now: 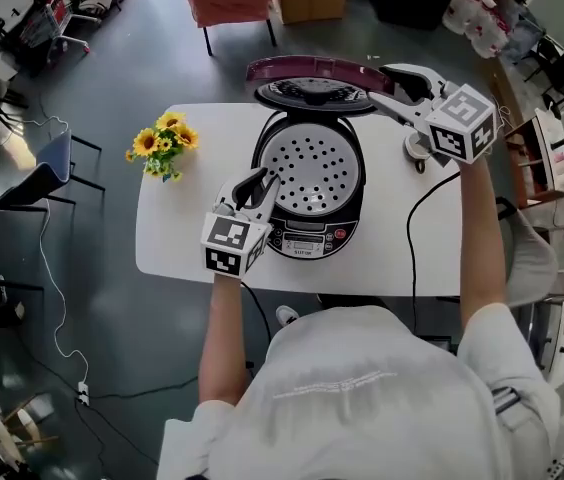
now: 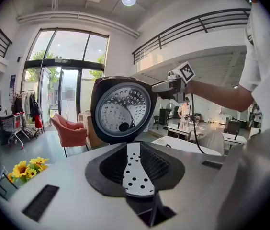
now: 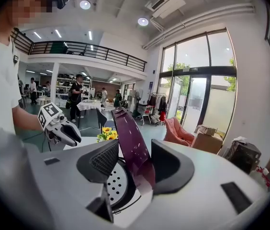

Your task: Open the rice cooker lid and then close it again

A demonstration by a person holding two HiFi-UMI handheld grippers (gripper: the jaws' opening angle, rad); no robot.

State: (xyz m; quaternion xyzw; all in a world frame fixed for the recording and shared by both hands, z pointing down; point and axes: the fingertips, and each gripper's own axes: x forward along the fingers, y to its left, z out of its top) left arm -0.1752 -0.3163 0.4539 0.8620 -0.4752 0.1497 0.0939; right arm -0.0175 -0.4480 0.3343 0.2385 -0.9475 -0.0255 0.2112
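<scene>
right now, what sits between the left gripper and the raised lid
The perforated tray in the open rice cooker; the head view shows it between left gripper and lid.

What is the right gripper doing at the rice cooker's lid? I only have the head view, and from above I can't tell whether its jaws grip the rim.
Observer: In the right gripper view the purple lid runs edge-on between the jaws of the right gripper. The jaws are wide apart and a gap shows on one side of the lid, so it is not clamped.
Operator: And the left one?
Observer: The left gripper has its jaws partly apart with nothing between them. Only the perforated tray shows through the gap.
Operator: How far open is the lid?
Observer: The left gripper view shows it standing about upright, its silver dimpled inner plate facing that gripper.
</scene>
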